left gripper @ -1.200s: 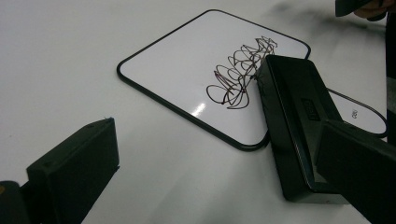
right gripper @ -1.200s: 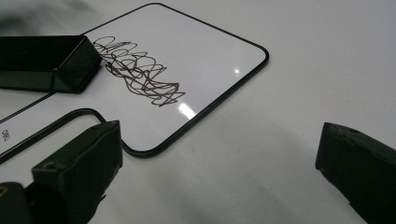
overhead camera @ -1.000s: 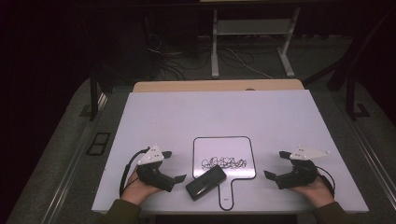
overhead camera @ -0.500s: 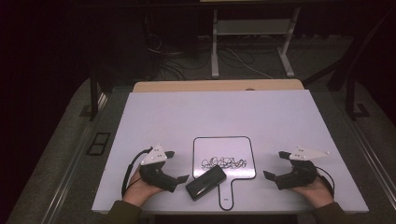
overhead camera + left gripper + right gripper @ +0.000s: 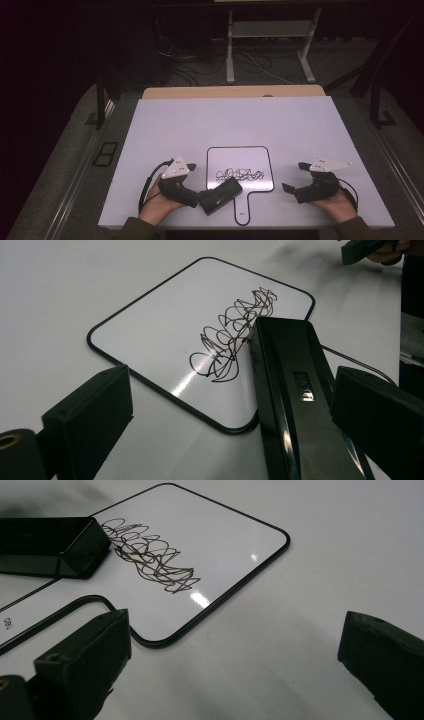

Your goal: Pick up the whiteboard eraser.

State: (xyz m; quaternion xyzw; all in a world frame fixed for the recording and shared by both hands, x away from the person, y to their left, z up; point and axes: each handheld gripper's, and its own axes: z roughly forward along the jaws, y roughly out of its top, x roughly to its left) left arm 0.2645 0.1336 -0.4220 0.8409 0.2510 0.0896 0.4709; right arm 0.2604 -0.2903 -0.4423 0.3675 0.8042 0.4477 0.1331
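Note:
A small whiteboard [image 5: 240, 159] with a handle lies near the table's front edge, marked with a dark scribble [image 5: 239, 174]. A black eraser block [image 5: 220, 196] rests across its lower left corner. My left gripper [image 5: 195, 186] is at the eraser's left end. In the left gripper view the eraser [image 5: 295, 405] lies between the jaws, close against the right one, with the left one well apart. Those jaws have just been closing a little, and the left gripper [image 5: 235, 390] is still open. My right gripper [image 5: 294, 176] rests open on the table to the right of the board, nothing between its jaws [image 5: 237, 630].
The white tabletop [image 5: 225, 125] stretches far behind the board. A wooden strip [image 5: 230, 92] runs along its far edge. Beyond it, on the dark floor, are a metal stand [image 5: 270, 45] and cables. The table's front edge lies just below both hands.
My left gripper has slid right, up to the eraser, so that the block now lies between its jaws. The right gripper, the board and the eraser have kept still.

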